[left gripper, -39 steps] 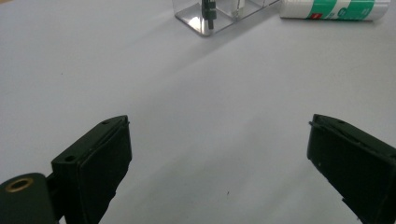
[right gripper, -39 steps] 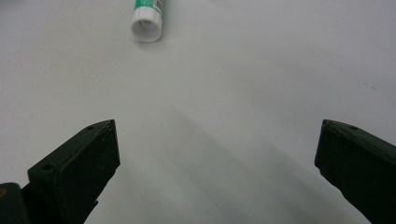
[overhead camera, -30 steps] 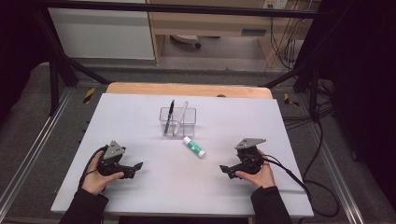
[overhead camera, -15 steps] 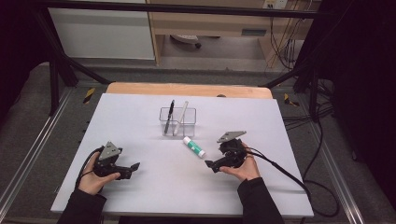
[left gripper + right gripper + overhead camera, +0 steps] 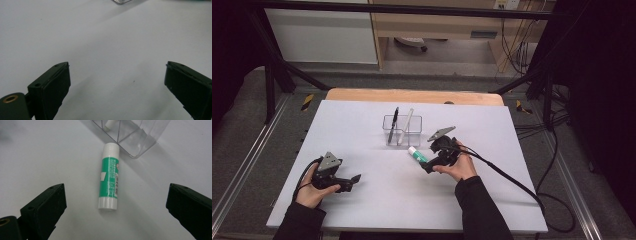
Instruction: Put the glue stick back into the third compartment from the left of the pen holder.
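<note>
One white table [image 5: 362, 125] carries everything, with one clear plastic holder [image 5: 402, 131] on it, split into compartments. Two slim sticks stand tilted in that holder, one black pen [image 5: 393, 125] and one pale pen [image 5: 405, 126]. One glue stick [image 5: 109, 176] lies flat on the table, just short of the holder's near corner and not touching it as far as can be told. Its body is green with white caps at both ends, and its label bears small white print running lengthwise, too fine and blurred to read; no brand name can be made out.

Two grippers are held by a person's hands. In its own view the right gripper [image 5: 113, 206] has its jaws spread wide apart, empty, with the glue stick lying between and just ahead of them, pointing away along the gap, touching neither jaw. Wide apart too are the jaws of the left gripper [image 5: 117, 83], which hold nothing, with bare table between them and a corner of the holder far ahead.
</note>
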{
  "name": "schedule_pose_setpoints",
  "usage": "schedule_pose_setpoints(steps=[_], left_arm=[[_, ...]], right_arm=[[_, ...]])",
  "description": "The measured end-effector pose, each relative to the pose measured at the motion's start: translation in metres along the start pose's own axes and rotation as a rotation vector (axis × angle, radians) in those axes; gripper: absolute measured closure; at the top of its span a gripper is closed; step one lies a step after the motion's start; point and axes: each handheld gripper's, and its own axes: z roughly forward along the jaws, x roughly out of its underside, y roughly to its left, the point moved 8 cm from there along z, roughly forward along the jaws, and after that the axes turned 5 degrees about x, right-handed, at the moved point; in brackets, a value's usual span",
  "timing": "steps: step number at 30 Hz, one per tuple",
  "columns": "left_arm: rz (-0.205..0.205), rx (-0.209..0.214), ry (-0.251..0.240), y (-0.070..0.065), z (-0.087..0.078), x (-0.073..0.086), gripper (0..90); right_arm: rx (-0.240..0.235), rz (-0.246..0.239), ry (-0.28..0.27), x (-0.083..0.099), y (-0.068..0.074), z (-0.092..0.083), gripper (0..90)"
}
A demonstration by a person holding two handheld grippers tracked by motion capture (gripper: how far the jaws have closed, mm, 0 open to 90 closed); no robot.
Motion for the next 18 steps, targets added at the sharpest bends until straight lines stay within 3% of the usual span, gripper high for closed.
schedule_pose_setpoints(steps=[6, 13, 16, 18], left_arm=[[-0.001, 0.001, -0.007, 0.001, -0.002, 0.000, 6.2], [-0.001, 0.001, -0.005, 0.002, -0.002, 0.001, 6.2], [-0.003, 0.002, -0.006, 0.002, -0.003, 0.001, 6.2], [-0.001, 0.002, -0.008, 0.001, -0.003, 0.001, 6.2]], right_arm=[[-0.012, -0.025, 0.049, -0.010, 0.004, 0.017, 5.8], [-0.016, -0.021, 0.066, -0.020, 0.005, 0.029, 9.4], [-0.036, 0.003, 0.062, -0.022, 0.005, 0.033, 13.5], [-0.033, -0.009, 0.082, -0.022, 0.004, 0.037, 14.7]])
